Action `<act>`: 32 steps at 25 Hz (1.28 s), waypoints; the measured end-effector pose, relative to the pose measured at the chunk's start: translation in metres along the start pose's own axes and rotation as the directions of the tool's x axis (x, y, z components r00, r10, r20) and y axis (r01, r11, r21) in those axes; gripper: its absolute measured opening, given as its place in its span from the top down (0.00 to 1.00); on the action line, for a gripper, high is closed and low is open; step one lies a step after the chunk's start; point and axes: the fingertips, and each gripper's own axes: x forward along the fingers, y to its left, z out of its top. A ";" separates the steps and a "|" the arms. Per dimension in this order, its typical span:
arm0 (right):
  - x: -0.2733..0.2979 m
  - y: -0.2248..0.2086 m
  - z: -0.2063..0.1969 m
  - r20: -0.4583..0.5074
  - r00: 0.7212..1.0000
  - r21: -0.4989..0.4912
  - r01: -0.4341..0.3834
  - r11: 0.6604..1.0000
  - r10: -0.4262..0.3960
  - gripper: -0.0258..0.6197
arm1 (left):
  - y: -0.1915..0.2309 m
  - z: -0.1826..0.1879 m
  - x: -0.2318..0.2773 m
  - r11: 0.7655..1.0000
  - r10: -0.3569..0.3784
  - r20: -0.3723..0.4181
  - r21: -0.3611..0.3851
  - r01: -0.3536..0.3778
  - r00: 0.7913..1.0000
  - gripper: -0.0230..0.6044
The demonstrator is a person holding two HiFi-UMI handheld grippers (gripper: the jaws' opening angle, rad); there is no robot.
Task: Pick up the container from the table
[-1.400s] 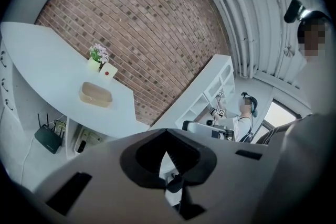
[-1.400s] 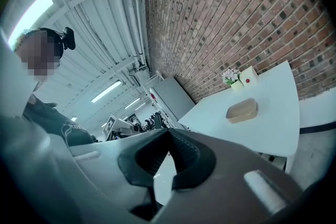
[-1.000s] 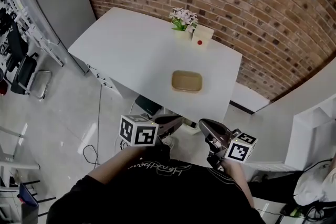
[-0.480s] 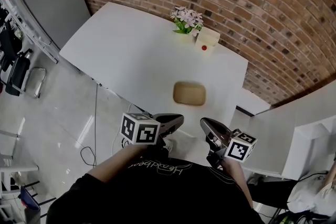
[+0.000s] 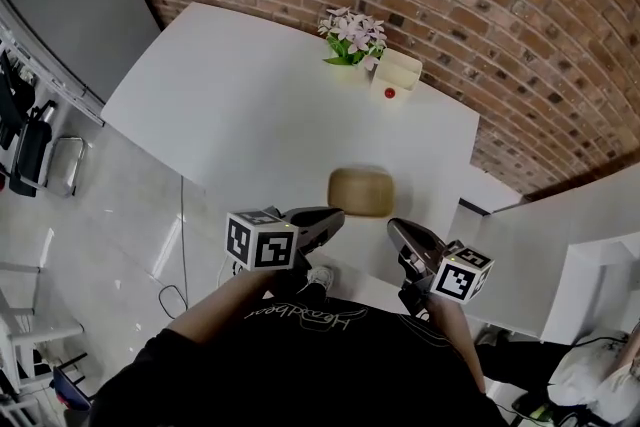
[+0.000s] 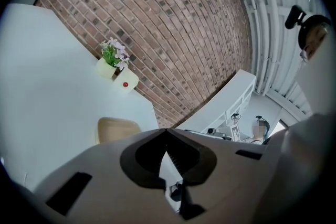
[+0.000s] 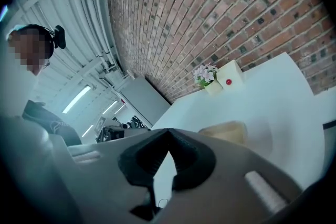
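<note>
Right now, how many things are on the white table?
3: the tan container near the front edge of the table, a small flower pot at the far edge, and a white box with a red dot beside it. Nothing seems hidden.

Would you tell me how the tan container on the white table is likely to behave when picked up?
The container looks shallow, wide and round-cornered, so it should sit stable and not roll. Its matte tan surface suggests something light and not slippery, though its walls may flex when pinched.
</note>
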 end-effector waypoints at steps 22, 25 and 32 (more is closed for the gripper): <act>0.025 -0.128 0.009 -0.028 0.969 0.095 0.248 0.964 -0.246 0.87 | 0.134 0.003 0.032 0.958 0.219 -0.130 -0.158 -0.238 0.967 0.79; 0.029 -0.149 -0.005 -0.074 0.954 0.092 0.297 0.950 -0.291 0.84 | 0.146 -0.010 0.038 0.949 0.238 -0.168 -0.170 -0.266 0.957 0.75; 0.035 -0.173 -0.022 -0.114 0.946 0.176 0.321 0.931 -0.305 0.84 | 0.158 -0.027 0.051 0.936 0.236 -0.224 -0.209 -0.283 0.946 0.75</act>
